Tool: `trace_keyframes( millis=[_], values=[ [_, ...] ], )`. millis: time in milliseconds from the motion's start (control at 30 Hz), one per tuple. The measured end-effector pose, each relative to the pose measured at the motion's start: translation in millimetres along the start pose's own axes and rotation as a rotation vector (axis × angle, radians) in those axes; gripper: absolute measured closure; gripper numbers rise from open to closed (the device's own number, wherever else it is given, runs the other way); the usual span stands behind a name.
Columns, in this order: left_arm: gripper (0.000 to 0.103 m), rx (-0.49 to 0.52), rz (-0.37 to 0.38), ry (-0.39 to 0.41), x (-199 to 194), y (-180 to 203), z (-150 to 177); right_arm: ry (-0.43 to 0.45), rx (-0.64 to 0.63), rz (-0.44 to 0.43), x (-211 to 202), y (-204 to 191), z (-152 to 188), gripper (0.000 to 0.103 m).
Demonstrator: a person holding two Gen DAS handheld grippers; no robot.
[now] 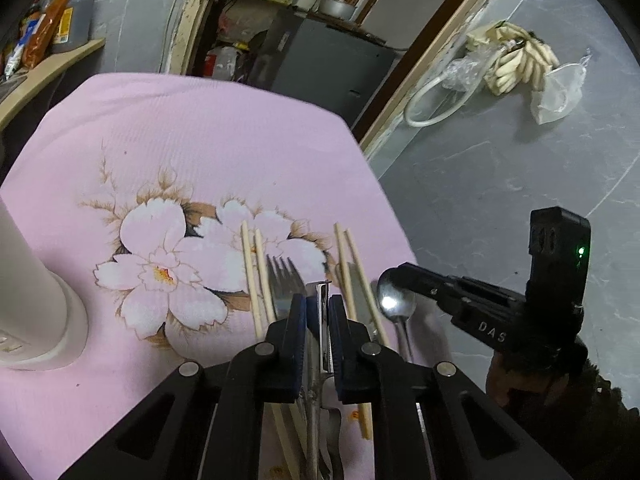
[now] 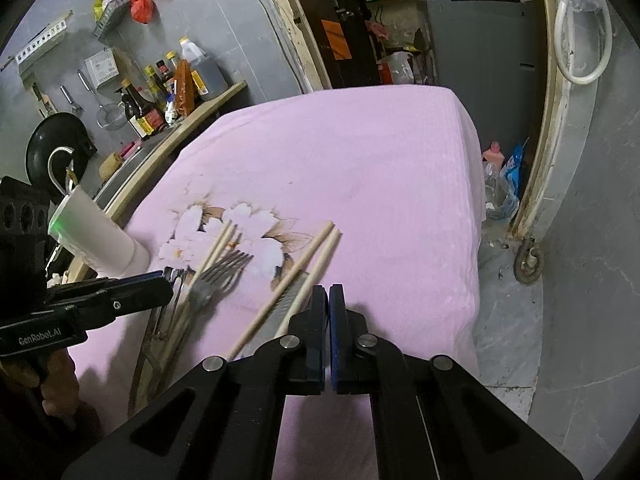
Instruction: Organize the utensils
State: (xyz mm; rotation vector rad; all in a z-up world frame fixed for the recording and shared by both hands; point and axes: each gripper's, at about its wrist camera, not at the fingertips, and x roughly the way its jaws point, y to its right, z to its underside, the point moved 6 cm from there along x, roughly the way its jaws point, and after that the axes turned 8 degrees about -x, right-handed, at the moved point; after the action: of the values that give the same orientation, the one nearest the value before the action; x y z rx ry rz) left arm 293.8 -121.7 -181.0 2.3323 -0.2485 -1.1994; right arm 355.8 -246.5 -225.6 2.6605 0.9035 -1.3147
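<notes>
Gripping a metal peeler (image 1: pixel 322 320), the left gripper (image 1: pixel 318 308) has its blue pads pressed against the tool's narrow frame at six o'clock in the left wrist view. Beside it on the pink flowered cloth (image 1: pixel 200 140) lie a fork (image 1: pixel 282 280) at its ten o'clock, one pair of chopsticks (image 1: pixel 254 276) further that way, a second pair of chopsticks (image 1: pixel 350 276) at its two o'clock, and a spoon (image 1: pixel 396 300) at three o'clock. The right gripper (image 2: pixel 328 320) is clenched, pads together with nothing visible between them, its tip just over the spoon's bowl. A white cylinder (image 1: pixel 28 280) stands at nine o'clock.
</notes>
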Motion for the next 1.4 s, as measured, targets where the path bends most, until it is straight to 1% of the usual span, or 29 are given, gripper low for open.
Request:
trace_keyframes(
  millis=[167, 300, 433, 533, 633, 767, 867, 1033, 1167, 1233, 1367, 1400],
  values=[
    [0.092, 0.021, 0.033, 0.041, -20.0, 6.1, -1.8, 0.060, -0.018, 0.045, -24.2, -14.0, -2.2, 0.101],
    [0.092, 0.033, 0.055, 0.074, -35.8, 8.3, -0.3, 0.133, -0.045, 0.115, -50.5, -31.9, -5.0, 0.101],
    [0.093, 0.066, 0.082, 0.115, -54.0, 11.8, 1.4, 0.220, -0.073, 0.204, -81.0, -55.8, -7.4, 0.101],
    [0.093, 0.081, 0.101, 0.161, -71.6, 12.0, -1.8, 0.273, -0.081, 0.268, -101.2, -71.3, -11.1, 0.101],
    [0.093, 0.089, 0.108, 0.209, -87.7, 11.5, -8.5, 0.322, -0.101, 0.334, -119.5, -86.9, -20.1, 0.101],
    [0.095, 0.140, 0.112, 0.254, -106.2, 14.7, -18.3, 0.374, -0.107, 0.396, -139.3, -109.2, -34.4, 0.101],
    [0.095, 0.167, 0.123, 0.283, -127.0, 13.3, -29.7, 0.419, -0.110, 0.446, -155.9, -128.0, -47.4, 0.101],
    [0.095, 0.175, 0.124, 0.328, -166.8, 0.7, -49.9, 0.495, -0.138, 0.518, -178.2, -164.6, -76.7, 0.101],
    [0.095, 0.162, 0.110, 0.388, -209.8, -19.0, -71.2, 0.574, -0.192, 0.537, -184.6, -200.6, -107.7, 0.101],
    [0.095, 0.152, 0.091, 0.434, -235.7, -33.1, -83.4, 0.620, -0.222, 0.530, -183.4, -220.1, -125.8, 0.101],
    [0.095, 0.130, 0.031, 0.520, -278.8, -62.7, -100.9, 0.697, -0.278, 0.498, -173.7, -259.9, -159.8, 0.101],
    [0.095, 0.123, 0.004, 0.550, -291.1, -72.0, -106.3, 0.715, -0.295, 0.491, -169.4, -270.1, -167.7, 0.101]
  ],
)
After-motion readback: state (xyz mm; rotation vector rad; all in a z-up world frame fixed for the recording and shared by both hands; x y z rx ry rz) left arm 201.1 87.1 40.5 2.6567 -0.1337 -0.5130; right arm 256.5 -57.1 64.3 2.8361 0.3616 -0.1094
